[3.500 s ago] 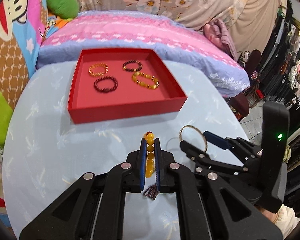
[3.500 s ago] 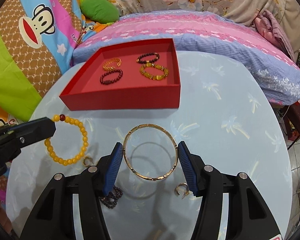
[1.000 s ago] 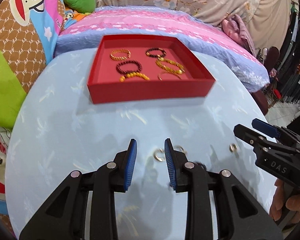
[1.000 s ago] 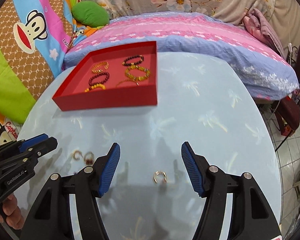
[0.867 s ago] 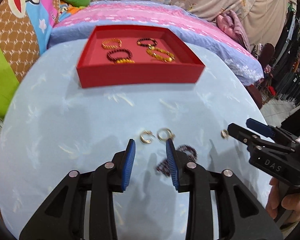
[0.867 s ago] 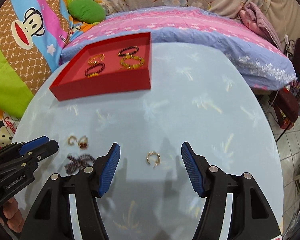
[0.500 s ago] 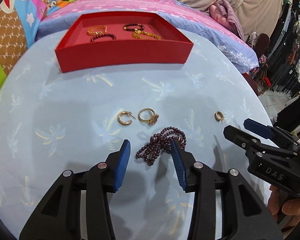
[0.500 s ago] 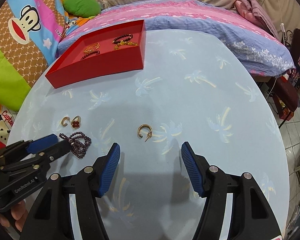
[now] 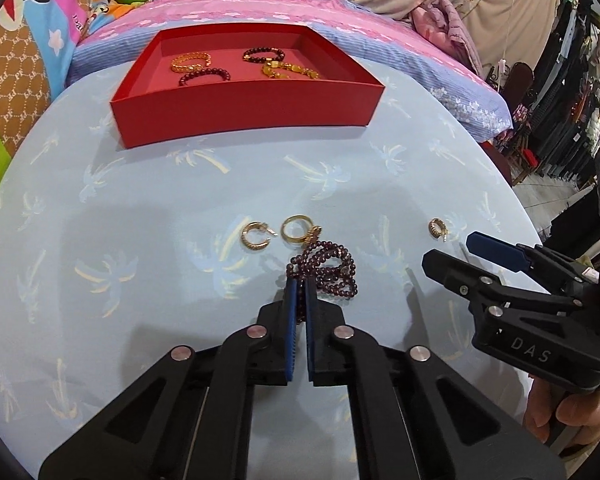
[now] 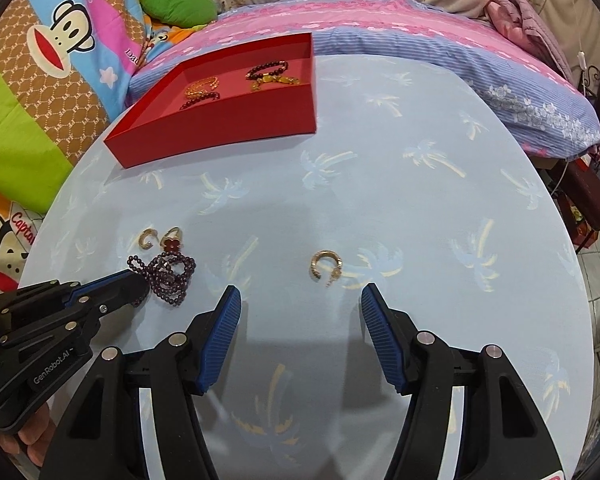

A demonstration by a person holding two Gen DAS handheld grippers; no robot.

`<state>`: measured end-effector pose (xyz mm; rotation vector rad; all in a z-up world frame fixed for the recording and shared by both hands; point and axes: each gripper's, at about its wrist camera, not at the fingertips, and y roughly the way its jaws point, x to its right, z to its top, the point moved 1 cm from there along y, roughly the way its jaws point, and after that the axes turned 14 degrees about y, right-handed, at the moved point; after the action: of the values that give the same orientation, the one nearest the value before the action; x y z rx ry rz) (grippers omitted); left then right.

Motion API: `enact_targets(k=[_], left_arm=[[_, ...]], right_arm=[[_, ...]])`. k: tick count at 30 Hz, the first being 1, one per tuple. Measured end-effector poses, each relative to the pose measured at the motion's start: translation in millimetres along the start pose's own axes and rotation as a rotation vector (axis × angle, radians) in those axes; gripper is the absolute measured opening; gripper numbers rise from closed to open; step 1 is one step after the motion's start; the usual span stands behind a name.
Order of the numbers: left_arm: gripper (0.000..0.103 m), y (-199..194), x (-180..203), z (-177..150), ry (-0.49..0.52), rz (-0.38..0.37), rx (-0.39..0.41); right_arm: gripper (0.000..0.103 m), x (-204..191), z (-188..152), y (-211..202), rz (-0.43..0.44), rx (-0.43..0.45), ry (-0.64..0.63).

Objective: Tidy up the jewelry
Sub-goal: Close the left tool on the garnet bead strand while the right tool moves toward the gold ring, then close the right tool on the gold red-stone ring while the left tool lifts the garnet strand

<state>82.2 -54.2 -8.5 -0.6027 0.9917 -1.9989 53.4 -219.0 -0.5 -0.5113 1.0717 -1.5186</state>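
A dark purple bead strand (image 9: 328, 266) lies bunched on the light blue table; it also shows in the right wrist view (image 10: 168, 274). My left gripper (image 9: 299, 286) is shut on the near end of the strand. A gold hoop earring (image 9: 255, 235) and a gold ring (image 9: 298, 229) lie just beyond it. A second gold hoop earring (image 10: 326, 265) lies ahead of my right gripper (image 10: 300, 304), which is open and empty above the table. The red tray (image 9: 244, 114) at the back holds several bracelets.
A bed with pink and blue bedding (image 10: 380, 20) borders the round table at the back. Cartoon cushions (image 10: 40, 60) stand at the left. The table's right edge (image 10: 572, 260) drops off to a tiled floor.
My left gripper has moved forward and closed on the purple bead strand. My right gripper has come down closer to the lone earring and stayed open.
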Motion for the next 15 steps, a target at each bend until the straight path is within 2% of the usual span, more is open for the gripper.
enact_targets(k=[7, 15], left_arm=[[0.003, -14, -22, -15, -0.051, 0.047, -0.026], [0.004, -20, -43, -26, -0.101, 0.09, -0.041]], right_arm=[[0.059, -22, 1, 5, 0.036, -0.008, -0.037], [0.049, -55, -1, 22, 0.086, -0.036, -0.099]])
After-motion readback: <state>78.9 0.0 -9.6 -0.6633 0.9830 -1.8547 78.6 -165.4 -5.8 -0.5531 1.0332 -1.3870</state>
